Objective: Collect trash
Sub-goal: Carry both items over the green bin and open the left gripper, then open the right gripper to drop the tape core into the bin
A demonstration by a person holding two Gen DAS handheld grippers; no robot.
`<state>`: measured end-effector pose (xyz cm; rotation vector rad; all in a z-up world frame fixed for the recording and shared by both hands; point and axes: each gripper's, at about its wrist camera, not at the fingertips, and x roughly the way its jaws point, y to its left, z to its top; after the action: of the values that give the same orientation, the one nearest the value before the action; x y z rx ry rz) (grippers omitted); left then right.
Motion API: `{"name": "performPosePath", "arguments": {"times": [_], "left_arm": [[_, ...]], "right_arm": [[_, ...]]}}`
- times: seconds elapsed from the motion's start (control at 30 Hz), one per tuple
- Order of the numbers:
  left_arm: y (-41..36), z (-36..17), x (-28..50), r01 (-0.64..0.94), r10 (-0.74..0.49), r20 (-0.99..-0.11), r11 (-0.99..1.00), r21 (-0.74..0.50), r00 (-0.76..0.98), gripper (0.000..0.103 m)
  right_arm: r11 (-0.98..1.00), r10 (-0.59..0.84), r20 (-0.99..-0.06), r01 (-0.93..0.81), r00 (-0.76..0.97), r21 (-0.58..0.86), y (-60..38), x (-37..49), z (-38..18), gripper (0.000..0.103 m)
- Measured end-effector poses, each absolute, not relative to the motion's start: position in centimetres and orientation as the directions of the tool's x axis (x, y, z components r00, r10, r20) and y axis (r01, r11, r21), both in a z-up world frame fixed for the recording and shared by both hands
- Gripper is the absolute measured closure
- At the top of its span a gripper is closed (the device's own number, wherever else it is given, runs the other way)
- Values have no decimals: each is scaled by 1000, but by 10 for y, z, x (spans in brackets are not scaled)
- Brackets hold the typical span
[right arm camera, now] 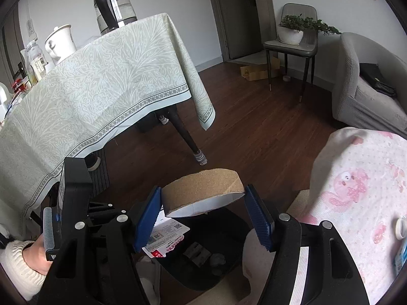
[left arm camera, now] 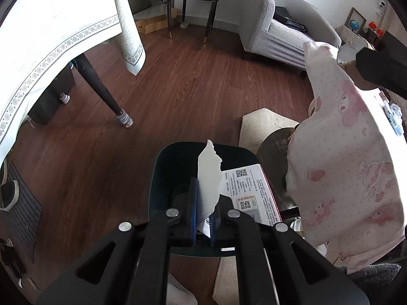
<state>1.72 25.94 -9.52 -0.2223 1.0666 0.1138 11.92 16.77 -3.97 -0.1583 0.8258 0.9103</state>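
Leaflet (left arm camera: 254, 193) inside bin (left arm camera: 162, 167)

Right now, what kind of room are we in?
It looks like a living and dining room in someone's home. There is a grey sofa, a table with a leafy tablecloth holding an electric kettle, and a potted plant sitting on a chair.

Both wrist cams look down; share bin (left arm camera: 162, 167), table (right arm camera: 96, 81).

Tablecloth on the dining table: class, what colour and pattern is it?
Pale green tablecloth with white leaf print and a dotted border, clearest in the right wrist view.
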Motion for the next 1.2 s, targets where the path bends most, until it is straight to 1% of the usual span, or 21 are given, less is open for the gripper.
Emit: {"name": "performPosePath", "arguments": {"times": [0.1,0.13,0.17,0.23,0.4,0.5,0.53,0.6,0.67,0.77,0.83,0.93,1.03,1.17,1.2], "left_arm": [[269,-100,13,-204,-36,-886,968,-146,462,89],[272,-101,11,-205,-36,-886,968,-146,463,82],[275,-101,9,-208,-32,-884,967,-144,466,66],[280,-100,3,-214,-34,-879,965,-153,476,55],[292,-99,-2,-227,-44,-868,958,-177,495,52],[298,-91,-8,-233,-22,-854,958,-166,520,48],[300,-87,-10,-235,-7,-847,959,-156,531,45],[301,-80,-14,-241,15,-833,960,-144,553,43],[301,-75,-16,-237,35,-822,964,-123,568,37],[301,-66,-19,-230,57,-800,968,-103,598,35],[305,-58,-22,-229,44,-778,965,-130,626,34],[313,-45,-26,-241,41,-743,957,-164,668,29],[314,-32,-27,-234,48,-711,958,-167,702,28],[311,-16,-29,-211,40,-670,962,-175,741,26],[310,-13,-29,-204,41,-662,964,-172,749,26]], "right_arm": [[607,638,-705,-765,309,214,184,117,-47,36],[605,635,-710,-767,304,212,190,117,-49,36],[604,630,-716,-770,301,208,195,117,-52,36],[606,618,-729,-769,294,203,203,117,-58,36],[610,589,-761,-767,274,196,218,119,-75,36],[617,562,-786,-763,258,191,227,119,-90,36],[619,553,-795,-762,252,189,230,119,-96,36],[619,537,-810,-762,237,187,237,118,-107,36],[620,525,-824,-759,212,200,242,116,-120,36],[615,486,-854,-766,185,185,252,110,-140,36],[612,466,-867,-772,174,174,257,107,-149,36],[607,442,-883,-778,157,165,262,104,-162,35],[609,404,-902,-781,154,139,265,101,-174,35],[609,371,-918,-783,137,129,265,98,-185,33],[609,363,-921,-784,141,120,264,98,-187,30]]}}
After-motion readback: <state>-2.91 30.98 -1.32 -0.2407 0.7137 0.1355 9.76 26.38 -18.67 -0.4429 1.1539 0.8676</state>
